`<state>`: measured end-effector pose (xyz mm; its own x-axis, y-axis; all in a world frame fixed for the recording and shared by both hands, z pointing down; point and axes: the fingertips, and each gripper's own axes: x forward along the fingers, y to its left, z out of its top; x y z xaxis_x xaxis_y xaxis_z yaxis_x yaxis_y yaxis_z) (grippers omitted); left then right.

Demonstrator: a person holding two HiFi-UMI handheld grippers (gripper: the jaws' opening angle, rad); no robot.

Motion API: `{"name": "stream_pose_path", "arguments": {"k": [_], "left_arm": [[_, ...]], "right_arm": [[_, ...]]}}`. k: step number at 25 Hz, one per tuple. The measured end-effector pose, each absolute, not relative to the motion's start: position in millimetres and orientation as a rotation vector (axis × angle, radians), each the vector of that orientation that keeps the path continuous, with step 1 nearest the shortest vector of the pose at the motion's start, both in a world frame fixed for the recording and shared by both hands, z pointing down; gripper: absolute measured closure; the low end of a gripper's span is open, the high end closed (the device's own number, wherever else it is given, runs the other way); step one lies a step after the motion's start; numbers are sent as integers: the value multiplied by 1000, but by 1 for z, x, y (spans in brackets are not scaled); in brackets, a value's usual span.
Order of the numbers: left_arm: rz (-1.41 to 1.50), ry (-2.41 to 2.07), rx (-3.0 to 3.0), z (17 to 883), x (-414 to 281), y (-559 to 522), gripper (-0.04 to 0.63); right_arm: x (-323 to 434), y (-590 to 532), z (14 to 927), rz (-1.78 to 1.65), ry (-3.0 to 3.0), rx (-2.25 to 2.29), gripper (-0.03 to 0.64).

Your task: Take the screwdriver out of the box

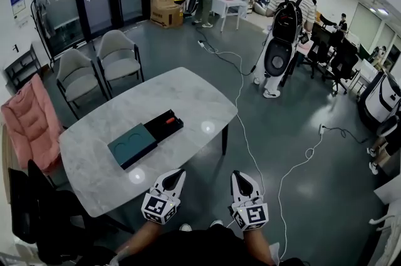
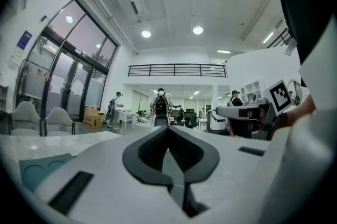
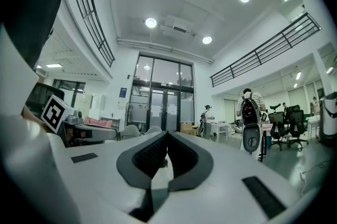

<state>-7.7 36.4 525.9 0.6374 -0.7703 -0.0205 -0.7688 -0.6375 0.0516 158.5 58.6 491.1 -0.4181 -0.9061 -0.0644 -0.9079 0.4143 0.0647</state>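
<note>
A person stood at the near edge of a pale marble table [image 1: 182, 92], holding two grippers level and side by side low in the head view. The left gripper [image 1: 178, 173] reached just to the table's edge, and its own view showed the dark jaws pressed together with nothing between them. The right gripper [image 1: 237, 175], at three o'clock from the left one, hung over the grey floor beside the table, its jaws likewise closed and empty in the right gripper view. The box [image 1: 148, 136] lay on the table at about eleven o'clock from the left gripper, apart from both tools. Its teal lid [image 1: 130, 145] was slid towards seven o'clock, uncovering part of a black tray [image 1: 160, 128] at the one o'clock end. The screwdriver [image 1: 170, 121] showed there as a short red-orange shape lying in the tray; its finer detail was too small to make out. A corner of the teal lid also appeared at eight o'clock in the left gripper view. Two grey chairs [image 1: 76, 74] stood beyond the table at ten o'clock, with a pink cloth [image 1: 28, 116] draped over another seat at nine o'clock. A white cable [image 1: 240, 102] snaked across the floor past the table's right end, and at one o'clock a person with a backpack [image 1: 285, 24] stood among the office desks.
</note>
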Motion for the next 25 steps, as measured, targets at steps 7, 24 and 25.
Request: {"name": "stream_pose_path", "arguments": {"k": [7,24,25], "left_arm": [[-54,-1385,2770,530,-6,2,589],[-18,-1528,2704,524,36,-92,589],[-15,-1537,2699,524,39,-96,589]], "right_arm": [[164,19,492,147,2657,-1633,594],[202,-96,492,138,2738,-1468,594],[205,-102,491,141,2740,-1456,594]]}}
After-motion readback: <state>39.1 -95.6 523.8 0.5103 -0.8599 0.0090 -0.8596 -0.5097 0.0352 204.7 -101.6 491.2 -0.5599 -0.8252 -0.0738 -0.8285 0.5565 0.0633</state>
